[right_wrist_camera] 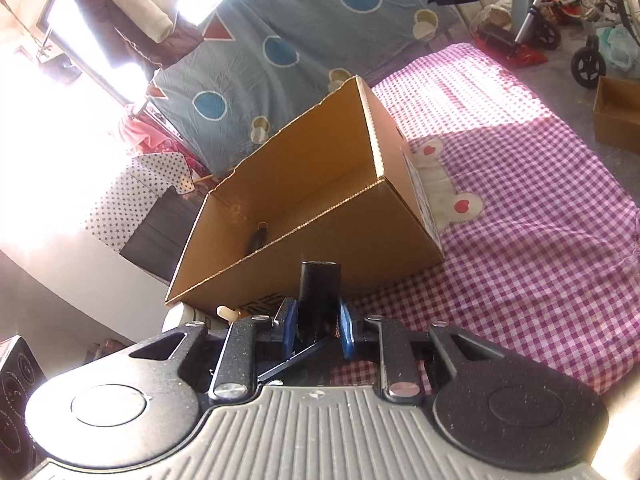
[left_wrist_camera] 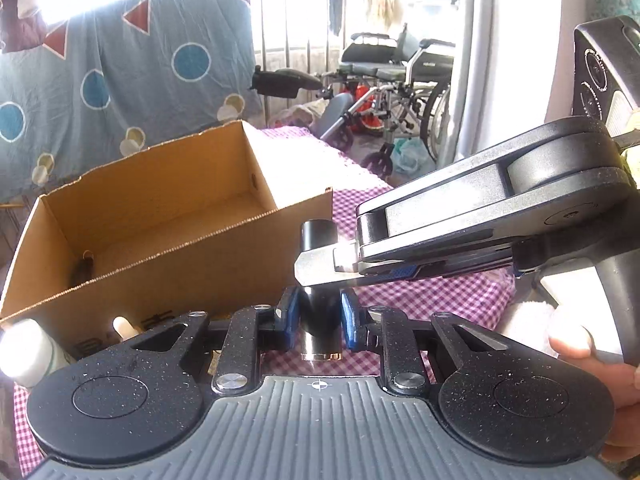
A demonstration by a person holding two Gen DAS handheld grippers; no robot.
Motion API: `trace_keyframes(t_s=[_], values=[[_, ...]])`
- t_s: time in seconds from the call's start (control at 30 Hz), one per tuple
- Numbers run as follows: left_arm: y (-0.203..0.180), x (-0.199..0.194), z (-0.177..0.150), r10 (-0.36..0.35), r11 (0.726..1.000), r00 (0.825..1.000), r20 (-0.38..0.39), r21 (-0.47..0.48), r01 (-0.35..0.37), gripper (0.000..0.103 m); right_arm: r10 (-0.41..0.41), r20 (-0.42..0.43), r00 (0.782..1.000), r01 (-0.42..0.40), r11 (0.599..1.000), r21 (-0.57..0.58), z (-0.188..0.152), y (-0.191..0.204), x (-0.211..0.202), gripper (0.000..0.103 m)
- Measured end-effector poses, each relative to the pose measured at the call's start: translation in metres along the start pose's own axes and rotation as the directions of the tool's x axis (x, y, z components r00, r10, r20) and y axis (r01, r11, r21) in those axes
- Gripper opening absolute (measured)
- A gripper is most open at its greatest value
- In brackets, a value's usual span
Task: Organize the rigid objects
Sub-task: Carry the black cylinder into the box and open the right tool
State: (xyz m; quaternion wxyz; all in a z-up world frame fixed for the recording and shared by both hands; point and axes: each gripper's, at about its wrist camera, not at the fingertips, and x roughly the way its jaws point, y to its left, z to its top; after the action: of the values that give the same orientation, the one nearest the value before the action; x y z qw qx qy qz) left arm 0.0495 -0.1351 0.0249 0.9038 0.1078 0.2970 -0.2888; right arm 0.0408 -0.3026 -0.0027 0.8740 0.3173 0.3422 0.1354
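Note:
A black cylinder [left_wrist_camera: 319, 312] with a metal end stands upright between the blue pads of my left gripper [left_wrist_camera: 319, 314], which is shut on it. My right gripper [left_wrist_camera: 352, 268] reaches in from the right and closes on the same cylinder higher up. In the right wrist view the black cylinder [right_wrist_camera: 319, 292] sits between the right gripper's [right_wrist_camera: 319, 320] blue pads. An open cardboard box [left_wrist_camera: 160, 216] stands just behind, on the checked cloth; it also shows in the right wrist view [right_wrist_camera: 312, 208]. A small dark object [right_wrist_camera: 257, 238] lies inside the box.
A white bottle [left_wrist_camera: 30, 350] and a small cream piece [left_wrist_camera: 124, 326] lie by the box's near left corner. The purple checked cloth [right_wrist_camera: 520, 220] stretches to the right. A second cardboard box [right_wrist_camera: 618, 114] and a wheelchair [left_wrist_camera: 404, 92] stand on the floor beyond.

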Motion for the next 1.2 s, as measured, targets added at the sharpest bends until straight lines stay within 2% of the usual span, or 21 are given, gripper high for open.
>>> trace_keyframes(t_s=[0.13, 0.27, 0.4, 0.53, 0.63, 0.77, 0.87, 0.93, 0.97, 1.03, 1.13, 1.2], values=[[0.019, -0.025, 0.021, 0.037, 0.999, 0.997, 0.070, -0.026, -0.035, 0.021, 0.072, 0.029, 0.997, -0.070, 0.995, -0.071, 0.023, 0.037, -0.002, 0.024], [0.048, -0.033, 0.051, 0.110, 0.993, 0.990, 0.089, -0.056, -0.105, 0.021, 0.144, 0.019, 0.989, -0.140, 0.979, -0.147, 0.051, 0.077, 0.015, 0.024], [0.085, -0.021, 0.073, 0.137, 0.985, 0.990, 0.029, -0.113, -0.133, 0.021, 0.199, -0.063, 0.978, -0.206, 0.967, -0.149, 0.084, 0.101, 0.056, 0.024], [0.125, 0.016, 0.079, 0.134, 0.974, 0.985, -0.106, -0.170, -0.150, 0.021, 0.204, -0.222, 0.953, -0.225, 0.972, -0.071, 0.113, 0.107, 0.122, 0.024], [0.151, 0.047, 0.071, 0.120, 0.964, 0.965, -0.233, -0.204, -0.169, 0.021, 0.184, -0.355, 0.916, -0.194, 0.981, 0.008, 0.124, 0.101, 0.177, 0.024], [0.178, 0.078, 0.054, 0.101, 0.951, 0.924, -0.369, -0.238, -0.199, 0.022, 0.144, -0.511, 0.847, -0.118, 0.989, 0.084, 0.121, 0.087, 0.243, 0.024], [0.189, 0.085, 0.047, 0.149, 0.940, 0.896, -0.419, -0.221, -0.260, 0.025, 0.118, -0.579, 0.807, -0.076, 0.992, 0.096, 0.115, 0.083, 0.278, 0.027], [0.192, 0.081, 0.045, 0.156, 0.938, 0.892, -0.423, -0.221, -0.268, 0.032, 0.093, -0.610, 0.787, -0.049, 0.995, 0.089, 0.110, 0.083, 0.294, 0.028], [0.194, 0.076, 0.044, 0.144, 0.936, 0.897, -0.418, -0.236, -0.261, 0.036, 0.085, -0.615, 0.784, -0.043, 0.996, 0.082, 0.109, 0.083, 0.299, 0.027], [0.197, 0.068, 0.045, 0.139, 0.932, 0.905, -0.402, -0.256, -0.257, 0.037, 0.086, -0.611, 0.787, -0.044, 0.995, 0.084, 0.109, 0.084, 0.303, 0.027], [0.197, 0.051, 0.047, 0.140, 0.926, 0.920, -0.366, -0.281, -0.252, 0.038, 0.107, -0.587, 0.803, -0.071, 0.994, 0.085, 0.114, 0.086, 0.292, 0.027], [0.194, 0.036, 0.049, 0.144, 0.924, 0.932, -0.332, -0.292, -0.247, 0.039, 0.122, -0.558, 0.821, -0.090, 0.992, 0.085, 0.119, 0.089, 0.275, 0.027]])
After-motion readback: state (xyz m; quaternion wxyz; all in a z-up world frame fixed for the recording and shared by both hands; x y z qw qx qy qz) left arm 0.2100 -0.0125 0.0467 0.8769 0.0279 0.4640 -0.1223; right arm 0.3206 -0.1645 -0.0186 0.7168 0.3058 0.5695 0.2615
